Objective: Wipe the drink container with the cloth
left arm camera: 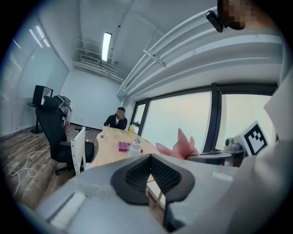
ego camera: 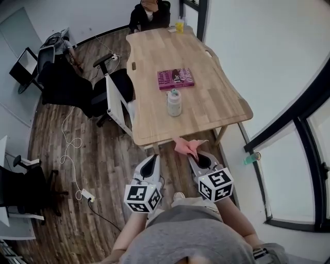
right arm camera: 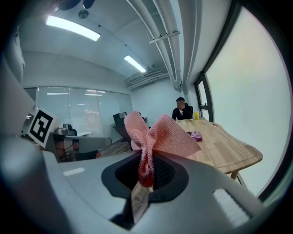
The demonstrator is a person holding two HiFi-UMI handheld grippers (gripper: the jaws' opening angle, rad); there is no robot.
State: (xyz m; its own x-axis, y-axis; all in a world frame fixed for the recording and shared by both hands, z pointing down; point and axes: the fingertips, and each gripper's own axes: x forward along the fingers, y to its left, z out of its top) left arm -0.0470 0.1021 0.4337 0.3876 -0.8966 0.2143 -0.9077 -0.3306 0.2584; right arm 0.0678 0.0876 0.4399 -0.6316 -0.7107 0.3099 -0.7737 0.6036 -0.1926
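Note:
The drink container [ego camera: 174,102], a pale bottle with a greenish cap, stands upright on the wooden table [ego camera: 216,98] near its near end; it also shows small in the left gripper view [left arm camera: 134,148]. My right gripper [ego camera: 198,156] is shut on a pink cloth [ego camera: 188,146] just below the table's near edge. In the right gripper view the cloth [right arm camera: 158,135] fans up out of the closed jaws [right arm camera: 145,176] and hides the bottle. My left gripper [ego camera: 151,157] hangs beside it, jaws together with nothing in them [left arm camera: 150,157].
A pink book [ego camera: 176,78] lies just beyond the bottle. A person [ego camera: 149,13] sits at the table's far end by a yellow cup [ego camera: 179,26]. Office chairs [ego camera: 111,93] stand left of the table. A green bottle [ego camera: 251,158] is by the window.

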